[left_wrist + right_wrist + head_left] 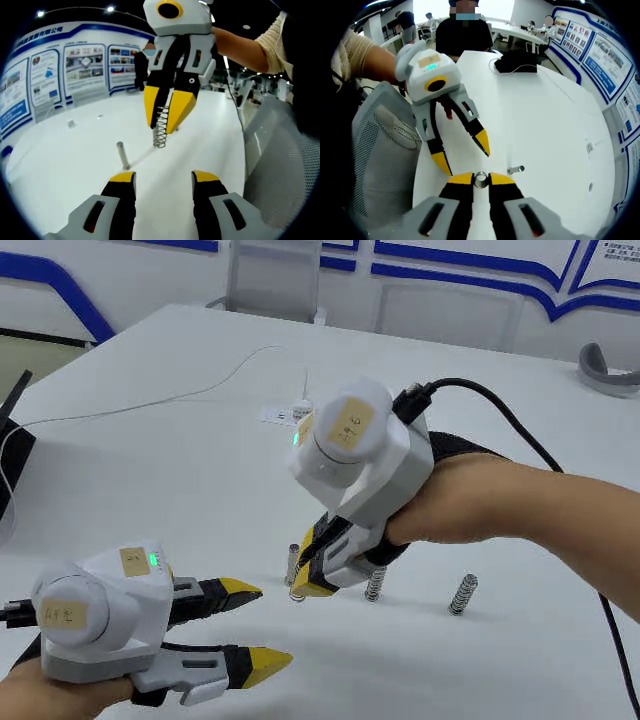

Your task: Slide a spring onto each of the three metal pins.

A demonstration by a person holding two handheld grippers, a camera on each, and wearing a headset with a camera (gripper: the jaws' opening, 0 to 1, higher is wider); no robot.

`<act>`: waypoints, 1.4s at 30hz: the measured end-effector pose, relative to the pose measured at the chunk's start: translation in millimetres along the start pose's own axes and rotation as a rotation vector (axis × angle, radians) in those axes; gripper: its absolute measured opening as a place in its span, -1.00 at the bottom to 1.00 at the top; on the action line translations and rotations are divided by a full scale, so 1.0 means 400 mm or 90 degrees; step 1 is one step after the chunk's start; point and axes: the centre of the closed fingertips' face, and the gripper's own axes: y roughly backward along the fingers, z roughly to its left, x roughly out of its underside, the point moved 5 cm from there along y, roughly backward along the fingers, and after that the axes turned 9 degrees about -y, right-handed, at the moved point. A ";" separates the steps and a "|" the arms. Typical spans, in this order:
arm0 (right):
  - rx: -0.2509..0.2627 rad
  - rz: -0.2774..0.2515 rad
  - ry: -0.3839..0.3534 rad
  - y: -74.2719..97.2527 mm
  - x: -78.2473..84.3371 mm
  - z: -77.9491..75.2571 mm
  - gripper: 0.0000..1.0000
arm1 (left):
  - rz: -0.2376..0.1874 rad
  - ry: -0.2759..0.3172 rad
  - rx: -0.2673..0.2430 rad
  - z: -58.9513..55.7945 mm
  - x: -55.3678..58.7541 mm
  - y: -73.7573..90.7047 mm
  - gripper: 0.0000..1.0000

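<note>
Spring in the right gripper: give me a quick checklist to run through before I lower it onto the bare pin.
1. Spring clamped between the right gripper's jaws: ok.
2. Bare pin upright, nothing on it: ok.
3. Spring's lower end over the pin's top: not ok. In the left gripper view it hangs off to one side of the pin.
4. Spring's axis in line with the pin: cannot tell.
5. Left gripper open, empty and apart from the pin: ok.
6. Second spring and third spring standing upright beside the work: ok.
</note>
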 end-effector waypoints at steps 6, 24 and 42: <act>0.005 0.002 -0.006 0.002 -0.001 -0.020 -0.75 | -0.001 0.002 -0.004 0.005 0.001 0.004 -0.08; 0.020 0.005 -0.021 0.003 -0.007 -0.079 -0.75 | -0.001 0.013 -0.014 0.014 0.008 0.009 -0.04; 0.035 0.002 -0.040 -0.006 -0.021 -0.138 -0.75 | -0.002 0.018 -0.016 0.014 0.010 0.006 -0.02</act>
